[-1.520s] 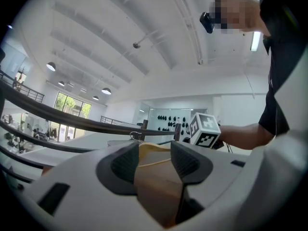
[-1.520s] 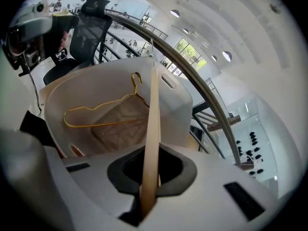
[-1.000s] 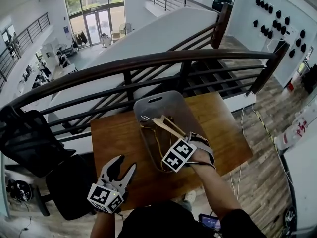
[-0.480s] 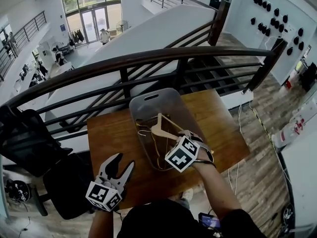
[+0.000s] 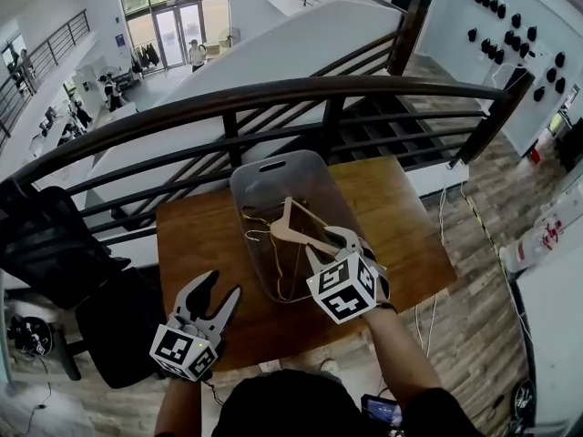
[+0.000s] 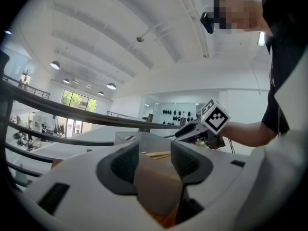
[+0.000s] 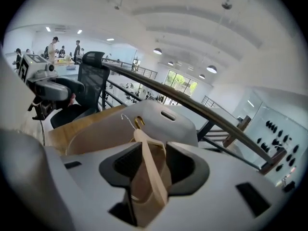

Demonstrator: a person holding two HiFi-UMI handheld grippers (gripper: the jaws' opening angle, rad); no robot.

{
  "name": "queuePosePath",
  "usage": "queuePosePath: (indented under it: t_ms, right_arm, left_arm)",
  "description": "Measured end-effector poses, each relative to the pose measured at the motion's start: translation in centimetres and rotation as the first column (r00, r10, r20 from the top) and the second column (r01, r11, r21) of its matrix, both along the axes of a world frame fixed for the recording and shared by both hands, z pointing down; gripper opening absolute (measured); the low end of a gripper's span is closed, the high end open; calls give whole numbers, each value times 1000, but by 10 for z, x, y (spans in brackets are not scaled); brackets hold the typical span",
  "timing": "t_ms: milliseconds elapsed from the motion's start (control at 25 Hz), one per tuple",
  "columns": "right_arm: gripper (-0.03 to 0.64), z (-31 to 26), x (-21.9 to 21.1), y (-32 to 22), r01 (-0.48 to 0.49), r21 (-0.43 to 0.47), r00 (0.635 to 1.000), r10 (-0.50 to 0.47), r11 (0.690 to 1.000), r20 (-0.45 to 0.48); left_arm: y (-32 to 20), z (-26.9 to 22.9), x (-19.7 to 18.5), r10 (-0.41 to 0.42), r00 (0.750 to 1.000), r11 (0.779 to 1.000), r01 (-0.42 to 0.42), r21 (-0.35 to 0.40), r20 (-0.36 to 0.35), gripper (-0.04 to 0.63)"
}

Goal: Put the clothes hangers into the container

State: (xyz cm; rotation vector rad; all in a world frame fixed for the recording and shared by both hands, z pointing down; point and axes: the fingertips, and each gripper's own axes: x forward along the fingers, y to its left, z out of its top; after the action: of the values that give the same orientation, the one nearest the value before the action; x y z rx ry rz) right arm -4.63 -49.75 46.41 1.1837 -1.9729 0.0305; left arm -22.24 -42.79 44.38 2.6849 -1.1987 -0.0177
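Wooden hanger (image 7: pixel 150 170) sits loose between my right tongs (image 7: pixel 154 149), just now closing (left tongs (image 6: pixel 155 153) gape empty); I'd pinch squarely, then lower it into the container (image 7: pixel 185 127).

Probably an open-plan office: mezzanine railing (image 5: pixel 273 94), office chair (image 5: pixel 50 244)

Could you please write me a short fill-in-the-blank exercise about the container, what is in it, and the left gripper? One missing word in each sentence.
1. The clear container stands on a wooden ____.
2. Inside the container lie wooden clothes ____.
3. The jaws of the left gripper are ____, with nothing between them.

Missing words: table; hangers; open.
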Motion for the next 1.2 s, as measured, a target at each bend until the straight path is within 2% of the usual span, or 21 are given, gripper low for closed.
queuePosePath:
  t_ms: [200,440,600,680,920,1040,1200]
  right_arm:
    - [110,-31,6,16,59,95,983,-74,994,165]
    - [61,-66,29,41,69,159,913,-126,985,387]
    - [9,-81,61,57,37,266,892,-151,963,425]
    - [-5,-83,78,67,19,309,870,-168,951,464]
    - [-6,-77,120,96,-61,327,762,-167,943,625]
    - [-6,-76,127,112,-60,348,713,-204,935,671]
    - [-6,-75,129,129,-31,390,716,-252,920,651]
  left_arm:
    - [10,-13,11,-76,997,997,75,16,11,212]
    - [26,-31,19,-183,983,982,182,47,9,186]
    - [41,-37,30,-235,972,970,234,62,4,131]
    - [51,-40,35,-251,968,966,251,70,-8,115]
    - [86,-45,43,-308,951,948,309,81,-24,117]
    - [103,-44,45,-331,943,939,332,92,-29,117]
    - [121,-43,46,-359,933,927,359,109,-13,117]
